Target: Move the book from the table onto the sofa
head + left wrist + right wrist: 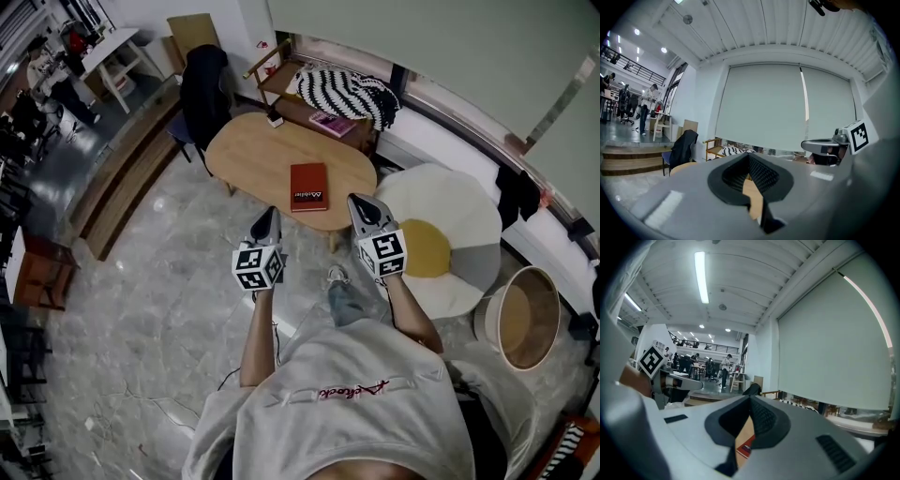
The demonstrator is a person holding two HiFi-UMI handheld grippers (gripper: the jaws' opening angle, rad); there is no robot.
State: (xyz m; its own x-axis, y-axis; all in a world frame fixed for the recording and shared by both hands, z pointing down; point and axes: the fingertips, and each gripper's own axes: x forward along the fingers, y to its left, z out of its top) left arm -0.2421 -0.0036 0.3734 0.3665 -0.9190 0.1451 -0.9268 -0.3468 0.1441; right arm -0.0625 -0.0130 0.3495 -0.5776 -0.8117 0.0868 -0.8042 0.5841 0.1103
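A red book [309, 186] lies flat on the oval wooden table [253, 155], near its front edge. My left gripper [270, 217] hovers just short of that edge, left of the book, shut and empty. On the other side my right gripper [361, 208] is also shut with nothing in it, close to the book's right. In the right gripper view a corner of the book [746, 446] shows under the closed jaws. The left gripper view shows only tabletop [752, 192] below its jaws. A wooden sofa with a black-and-white striped throw [347, 94] stands behind the table.
A pink book [330, 123] lies on the sofa seat. A chair draped with a dark jacket [204, 89] stands at the table's far left. A white and yellow egg-shaped cushion [441, 239] and a round basket [525, 319] are on the floor to the right.
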